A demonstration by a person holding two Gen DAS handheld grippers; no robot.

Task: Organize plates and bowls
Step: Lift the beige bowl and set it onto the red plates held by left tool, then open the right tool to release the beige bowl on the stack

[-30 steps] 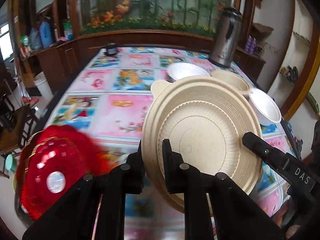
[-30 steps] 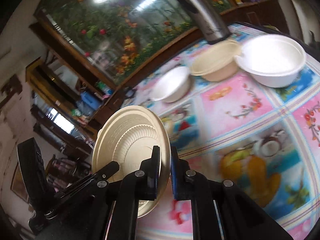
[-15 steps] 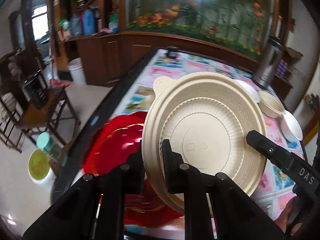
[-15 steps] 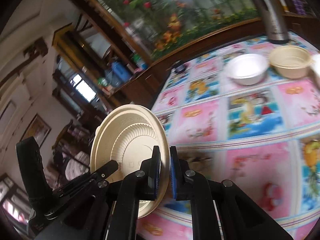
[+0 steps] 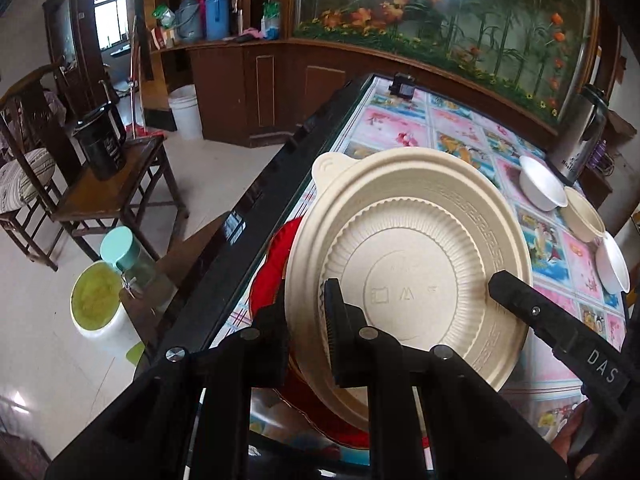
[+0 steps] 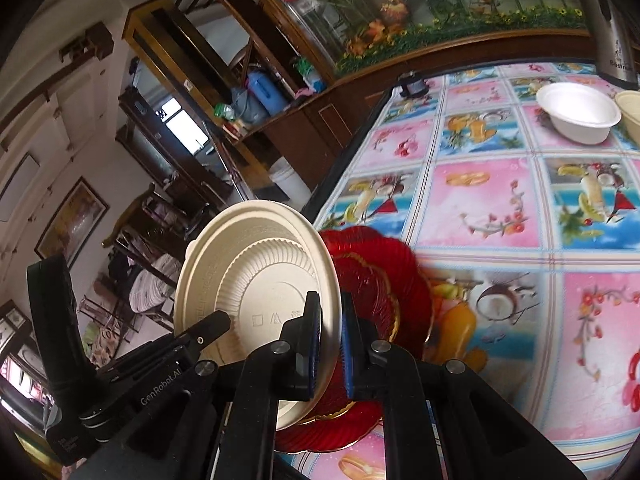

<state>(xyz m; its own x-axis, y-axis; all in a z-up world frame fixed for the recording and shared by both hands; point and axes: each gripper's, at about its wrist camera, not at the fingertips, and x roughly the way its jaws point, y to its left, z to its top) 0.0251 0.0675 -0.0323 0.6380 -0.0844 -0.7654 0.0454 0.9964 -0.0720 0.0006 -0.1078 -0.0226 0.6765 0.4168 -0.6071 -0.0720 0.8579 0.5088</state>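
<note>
A home dining room: fruit-print tablecloth (image 6: 500,200), wooden chairs (image 5: 28,176), aquarium (image 5: 440,12) on cabinets.

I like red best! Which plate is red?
The red plate on the table, behind the beige plate both grippers hold. The bowls are white or beige.

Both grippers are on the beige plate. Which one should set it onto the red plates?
Right, probably. Left gripper and right gripper both clamp the beige plate, but the right view shows the red plates just behind it; the left view mostly hides them.
</note>
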